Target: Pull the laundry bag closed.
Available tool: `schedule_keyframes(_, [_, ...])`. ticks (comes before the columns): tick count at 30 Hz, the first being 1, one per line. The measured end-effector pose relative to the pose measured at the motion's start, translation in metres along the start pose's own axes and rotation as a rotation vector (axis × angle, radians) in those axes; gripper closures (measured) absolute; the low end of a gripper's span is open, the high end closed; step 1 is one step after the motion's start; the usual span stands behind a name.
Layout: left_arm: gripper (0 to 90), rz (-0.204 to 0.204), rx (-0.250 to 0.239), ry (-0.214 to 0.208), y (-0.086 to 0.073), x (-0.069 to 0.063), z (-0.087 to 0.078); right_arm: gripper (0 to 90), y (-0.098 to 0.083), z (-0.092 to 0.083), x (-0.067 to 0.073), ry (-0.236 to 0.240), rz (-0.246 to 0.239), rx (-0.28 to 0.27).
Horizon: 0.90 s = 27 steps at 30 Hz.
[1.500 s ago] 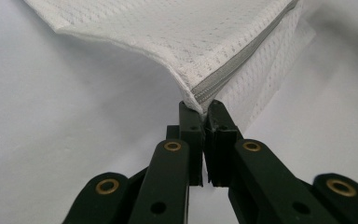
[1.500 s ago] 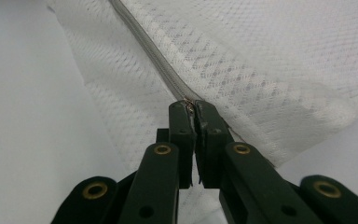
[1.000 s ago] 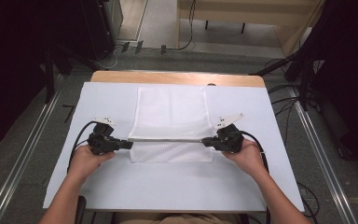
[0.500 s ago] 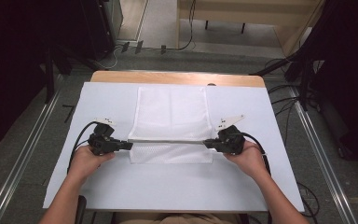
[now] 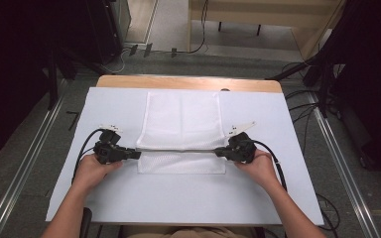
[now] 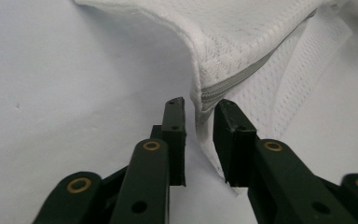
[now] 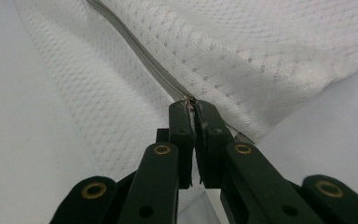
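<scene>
High view: a white mesh bag [image 5: 182,130] with a grey zipper [image 5: 178,149] lies at the middle of the white worktop [image 5: 188,198]. The left hand-held gripper [image 6: 199,122] is released, its jaws parted astride the bag's zippered corner. The right hand-held gripper [image 7: 192,108] is clenched on the bag's edge at the zipper's other end.

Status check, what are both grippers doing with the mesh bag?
Left hand-held gripper open around mesh bag zipper end. Right hand-held gripper shut on zipper. Nothing in the way.
</scene>
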State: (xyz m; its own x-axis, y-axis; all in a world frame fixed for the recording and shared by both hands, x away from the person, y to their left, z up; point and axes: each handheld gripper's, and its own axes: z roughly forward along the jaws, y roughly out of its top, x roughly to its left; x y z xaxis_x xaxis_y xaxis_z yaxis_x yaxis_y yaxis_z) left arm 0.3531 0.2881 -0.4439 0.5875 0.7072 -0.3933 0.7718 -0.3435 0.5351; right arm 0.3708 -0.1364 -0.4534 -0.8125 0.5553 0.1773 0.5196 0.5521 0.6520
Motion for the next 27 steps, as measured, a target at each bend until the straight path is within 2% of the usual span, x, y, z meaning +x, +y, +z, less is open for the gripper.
schedule_keyframes(5, [64.2, 0.007, 0.003, 0.001, -0.001, -0.001, 0.0, 84.3, -0.003, 0.002, 0.001, 0.005, 0.001, 0.007])
schedule_keyframes(9, [60.3, 0.0, 0.006, -0.002, -0.001, 0.0, 0.0, 73.2, -0.006, -0.001, 0.002, 0.007, -0.004, -0.003])
schedule_keyframes(12, [51.0, -0.013, -0.018, 0.005, -0.001, 0.001, -0.003, 65.4, -0.006, -0.006, 0.003, -0.006, -0.014, -0.038])
schedule_keyframes(16, [45.1, -0.032, -0.056, 0.013, -0.002, 0.003, -0.009, 58.9, -0.007, -0.015, 0.003, -0.026, -0.018, -0.073])
schedule_keyframes(20, [42.7, -0.006, -0.094, 0.036, -0.002, 0.0, -0.014, 54.0, -0.009, -0.025, 0.001, -0.043, 0.0, -0.097])
schedule_keyframes(23, [40.2, 0.021, -0.124, 0.069, -0.002, -0.003, -0.017, 51.7, -0.013, -0.036, -0.005, -0.067, 0.004, -0.127])
schedule_keyframes(27, [38.3, 0.026, -0.165, 0.096, -0.002, -0.002, -0.021, 45.9, -0.02, -0.049, -0.017, -0.095, 0.047, -0.161])
